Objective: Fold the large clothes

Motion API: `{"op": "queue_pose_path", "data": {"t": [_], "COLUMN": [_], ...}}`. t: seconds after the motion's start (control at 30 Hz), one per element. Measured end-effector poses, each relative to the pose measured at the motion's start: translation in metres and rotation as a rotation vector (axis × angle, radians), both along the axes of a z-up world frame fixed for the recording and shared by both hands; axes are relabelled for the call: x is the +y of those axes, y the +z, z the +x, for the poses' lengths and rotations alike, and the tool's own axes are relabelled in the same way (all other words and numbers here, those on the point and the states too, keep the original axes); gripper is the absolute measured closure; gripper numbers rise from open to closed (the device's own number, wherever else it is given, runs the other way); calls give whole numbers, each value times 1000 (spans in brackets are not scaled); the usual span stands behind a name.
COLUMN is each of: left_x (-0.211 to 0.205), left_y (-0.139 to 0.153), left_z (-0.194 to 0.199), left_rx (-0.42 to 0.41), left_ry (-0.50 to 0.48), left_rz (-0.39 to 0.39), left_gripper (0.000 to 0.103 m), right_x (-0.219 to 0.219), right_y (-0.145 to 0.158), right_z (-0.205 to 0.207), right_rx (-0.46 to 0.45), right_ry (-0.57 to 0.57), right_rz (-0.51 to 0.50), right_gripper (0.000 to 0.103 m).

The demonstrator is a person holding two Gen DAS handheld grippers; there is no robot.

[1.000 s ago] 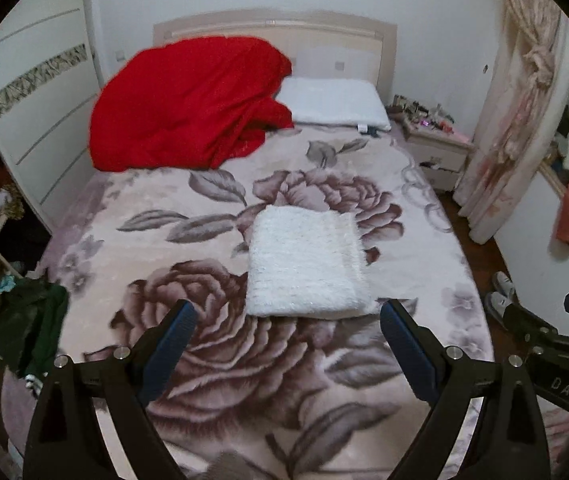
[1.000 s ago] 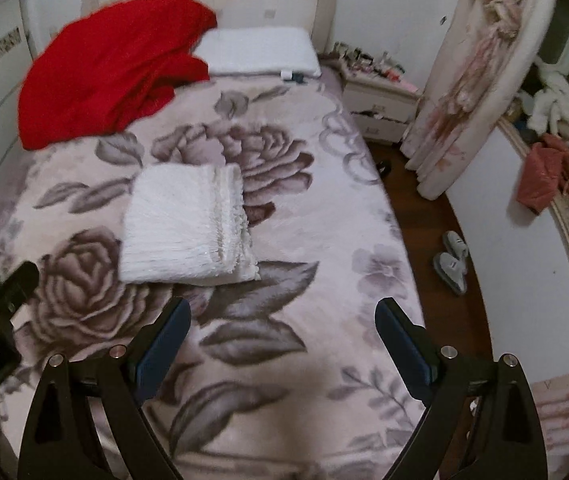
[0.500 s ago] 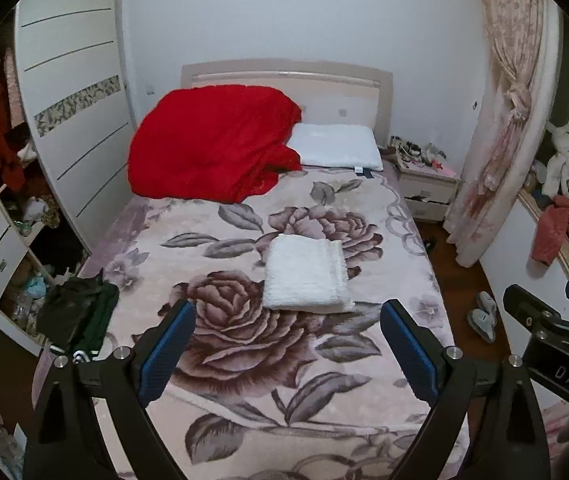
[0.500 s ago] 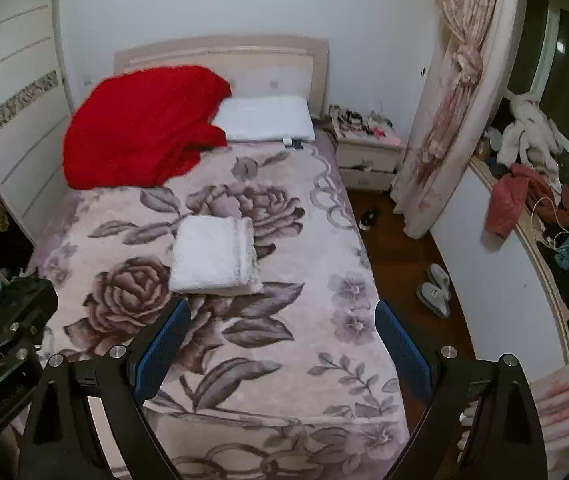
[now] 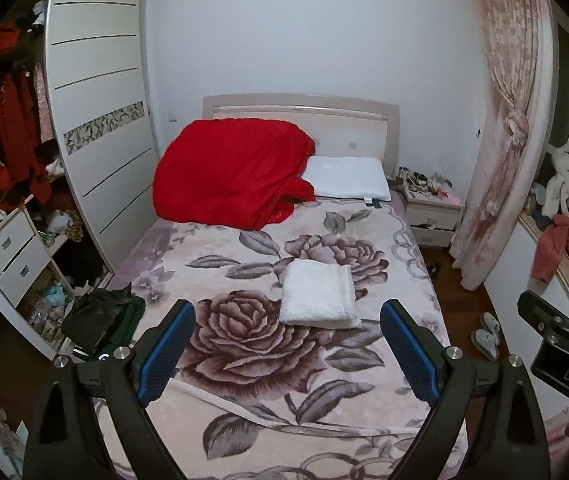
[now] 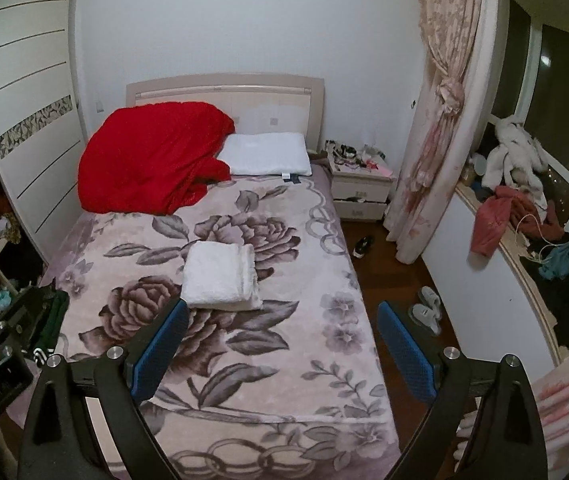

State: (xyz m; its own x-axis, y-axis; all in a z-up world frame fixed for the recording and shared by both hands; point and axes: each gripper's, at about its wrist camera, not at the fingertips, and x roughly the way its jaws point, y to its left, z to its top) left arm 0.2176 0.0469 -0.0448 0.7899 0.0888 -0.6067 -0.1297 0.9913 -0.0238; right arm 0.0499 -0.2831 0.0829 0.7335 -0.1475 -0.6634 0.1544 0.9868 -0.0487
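Note:
A white fluffy garment [image 5: 318, 294] lies folded into a neat rectangle on the middle of the bed's rose-patterned blanket [image 5: 244, 344]; it also shows in the right wrist view [image 6: 220, 276]. My left gripper [image 5: 288, 354] is open and empty, held well back from the bed's foot. My right gripper [image 6: 284, 350] is open and empty too, also far back from the garment. The right gripper's body shows at the right edge of the left wrist view [image 5: 560, 356].
A red quilt [image 5: 232, 174] and a white pillow [image 5: 348, 178] lie at the headboard. A dark green garment [image 5: 102, 320] hangs off the bed's left edge. A wardrobe [image 5: 100, 128] stands left, a nightstand [image 6: 362, 190], curtain [image 6: 440, 120] and slippers [image 6: 426, 308] right.
Both grippers have pulled far back and up from the bed, so the folded white garment looks much smaller. Both stay open and empty.

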Motion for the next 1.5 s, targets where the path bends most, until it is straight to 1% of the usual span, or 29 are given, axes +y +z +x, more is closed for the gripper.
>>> {"op": "queue_pose_path", "data": {"t": [0.17, 0.27, 0.4, 0.5, 0.63, 0.77, 0.83, 1.5], "left_x": [0, -4, -10, -13, -12, -12, -11, -4], "left_y": [3, 4, 5, 7, 12, 11, 13, 20], "left_z": [-12, -18, -22, -27, -32, -32, -34, -38], "left_rx": [-19, -25, -21, -34, -47, -45, -42, -44], "left_ry": [6, -2, -27, -29, -24, -24, -23, -19], "left_rz": [4, 9, 14, 21, 19, 19, 20, 30], "left_gripper": [8, 8, 8, 5, 5, 5, 5, 5], "right_x": [-1, -2, -2, -4, -8, -9, -11, -11], "right_y": [13, 18, 20, 21, 22, 23, 28, 30], "right_z": [-17, -20, -27, -30, -34, -32, -26, -31], "right_rx": [-30, -40, -49, -43, -45, -52, -53, -55], "right_ry": [4, 19, 27, 38, 39, 44, 50, 68], "right_rz": [-7, -7, -13, -9, -7, -3, -1, 19], "right_gripper": [5, 4, 3, 3, 2, 2, 2, 1]}}
